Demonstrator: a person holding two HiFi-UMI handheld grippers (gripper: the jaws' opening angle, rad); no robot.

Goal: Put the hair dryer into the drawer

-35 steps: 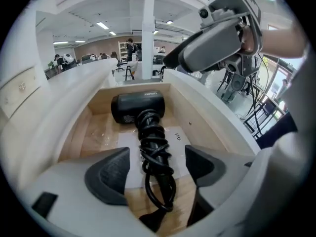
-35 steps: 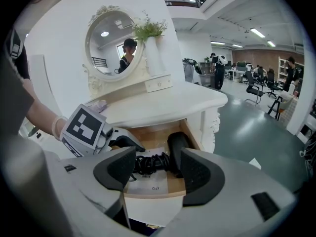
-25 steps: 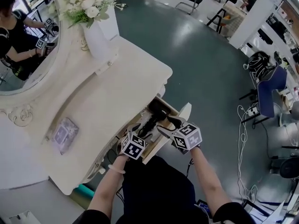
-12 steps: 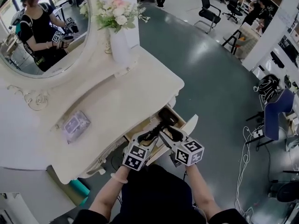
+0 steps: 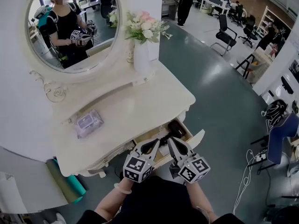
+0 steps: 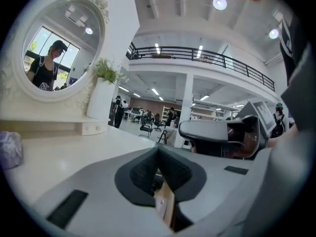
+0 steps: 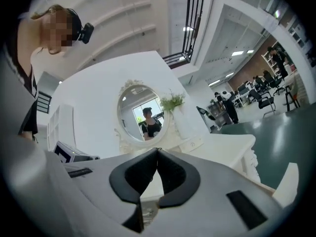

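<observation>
The black hair dryer (image 5: 177, 128) lies inside the open drawer (image 5: 196, 138) at the right end of the white dressing table (image 5: 140, 107). My left gripper (image 5: 155, 143) hangs just above the drawer's near edge, shut with nothing between its pads. My right gripper (image 5: 169, 141) sits close beside it on the right, also shut and empty. In the left gripper view the jaws (image 6: 158, 150) meet in a closed line and the right gripper (image 6: 217, 132) shows beside them. In the right gripper view the jaws (image 7: 158, 152) are closed too, facing the mirror (image 7: 143, 116).
A round mirror (image 5: 70, 27) and a white vase of flowers (image 5: 141, 55) stand at the back of the tabletop. A small wrapped packet (image 5: 88, 122) lies near its middle. A teal object (image 5: 70, 185) sits under the table's left end. Office chairs (image 5: 226, 31) stand on the green floor.
Both grippers have risen out of the drawer and closed empty. The hair dryer stays in the drawer. The head view has tilted up toward the mirror.
</observation>
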